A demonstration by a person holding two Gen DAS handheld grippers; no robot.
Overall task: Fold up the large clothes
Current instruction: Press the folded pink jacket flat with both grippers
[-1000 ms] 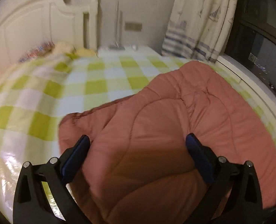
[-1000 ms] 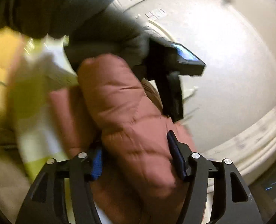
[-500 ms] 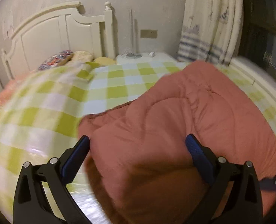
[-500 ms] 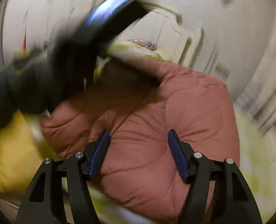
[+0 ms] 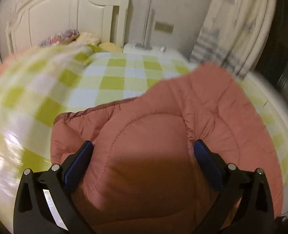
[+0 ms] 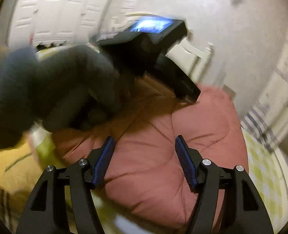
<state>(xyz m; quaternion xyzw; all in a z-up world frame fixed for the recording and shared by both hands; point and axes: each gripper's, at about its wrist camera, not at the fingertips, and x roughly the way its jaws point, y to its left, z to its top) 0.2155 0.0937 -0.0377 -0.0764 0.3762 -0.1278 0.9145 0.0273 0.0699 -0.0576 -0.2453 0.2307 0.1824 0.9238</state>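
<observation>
A salmon-pink quilted padded garment lies bunched on a bed with a green-and-white checked cover. My left gripper has its jaws wide, and a thick bulge of the garment fills the gap and presses against both blue pads. In the right wrist view the same garment spreads out below my right gripper. Its jaws stand apart over the fabric, and the pads are not squeezing it. Above the garment a person's dark sleeve and gloved hand hold the left tool, whose screen glows blue.
A white headboard and pillows are at the far end. A white nightstand sits beside the headboard. A patterned curtain hangs on the right. The bed's pale edge runs down the right side. Yellow cloth lies at lower left.
My right gripper let go of the garment fold it was squeezing, and it now looks across the spread garment. The left view rolled, so more of the headboard shows, and the bulge stayed between its jaws.
</observation>
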